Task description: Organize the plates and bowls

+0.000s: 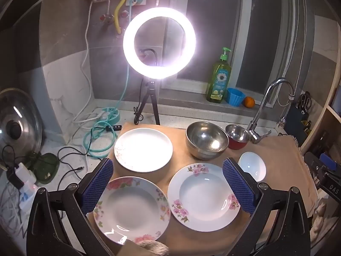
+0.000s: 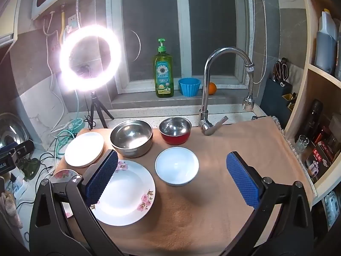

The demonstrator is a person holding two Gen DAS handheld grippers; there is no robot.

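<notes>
As I count the load on the tan cloth mat [image 2: 234, 155], I find three plates and three bowls, six pieces in all, each lying apart from the others. Plates: one plain white round plate [image 1: 143, 149] at the far left, one shallow white plate with a multicoloured floral rim [image 1: 132, 210] at the near left, and one shallow white plate with pink blossom sprays [image 1: 203, 194] just right of it. Bowls: one large brushed steel bowl [image 2: 131, 137], one small steel-lined bowl with a red outer wall [image 2: 175, 129], and one small glossy white ceramic bowl [image 2: 177, 166] in front of those two.

My left gripper [image 1: 168, 185] hangs over the two floral plates with its blue ribbed pads spread wide and nothing between them. My right gripper [image 2: 172, 179] hangs likewise wide apart and empty, the white ceramic bowl lying below and between its pads.

Behind the mat stands a lit ring lamp on a black tripod [image 1: 159, 42], whose glare washes out the plain plate's surface. A curved chrome tap [image 2: 213, 85] rises beside the red bowl. One green pump bottle of detergent [image 2: 163, 76], one blue fluted cup [image 2: 189, 86] and one orange [image 2: 212, 88] stand on the window ledge. Coiled teal and black cables [image 1: 100, 138] lie left of the mat, near one steel pot lid [image 1: 17, 125].
</notes>
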